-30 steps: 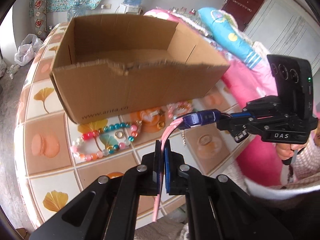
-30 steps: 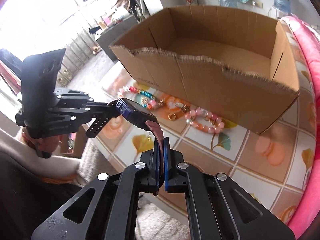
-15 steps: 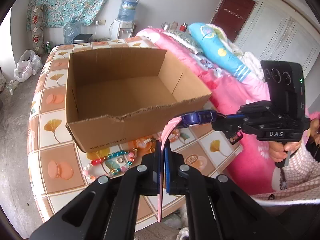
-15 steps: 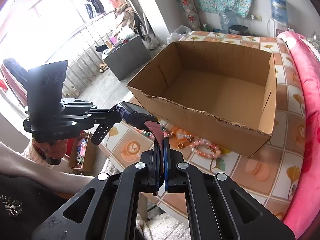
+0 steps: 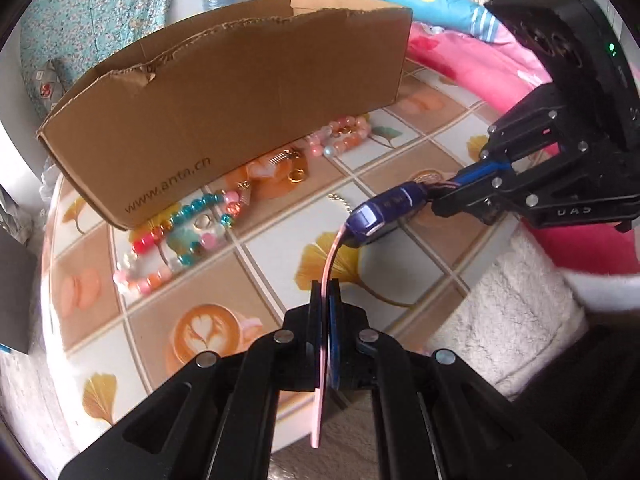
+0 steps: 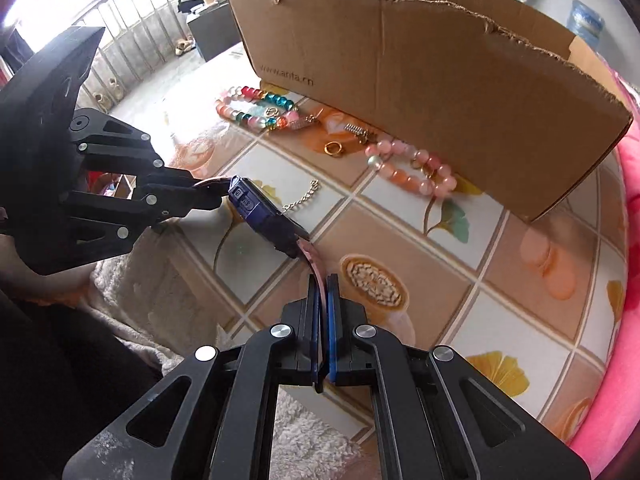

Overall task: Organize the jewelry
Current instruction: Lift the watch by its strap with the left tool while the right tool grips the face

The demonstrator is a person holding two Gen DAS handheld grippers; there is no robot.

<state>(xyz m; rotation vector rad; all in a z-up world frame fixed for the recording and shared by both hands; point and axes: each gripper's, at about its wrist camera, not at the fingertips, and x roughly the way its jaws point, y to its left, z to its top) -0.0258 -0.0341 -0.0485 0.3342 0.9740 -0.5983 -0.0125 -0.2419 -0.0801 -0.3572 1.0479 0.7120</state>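
Both grippers clamped on the watch [image 5: 384, 216]: left gripper [image 5: 325, 292] on one pink strap, right gripper [image 6: 324, 286] on the other. Watch over table [image 6: 520, 320] front edge. Box [image 5: 240, 92] interior hidden; beads [image 5: 176, 240] blurred.

Left tool [image 5: 326, 292]: matte black linkage arms, round silver screws at pivots, blue pads on fingers [image 5: 334, 320]. Right tool [image 6: 325, 286]: same black build, silver screws, blue pads. Right unit: boxy black housing on top, green indicator light, white "DAS" lettering. Person: fuzzy white garment at lower edge.
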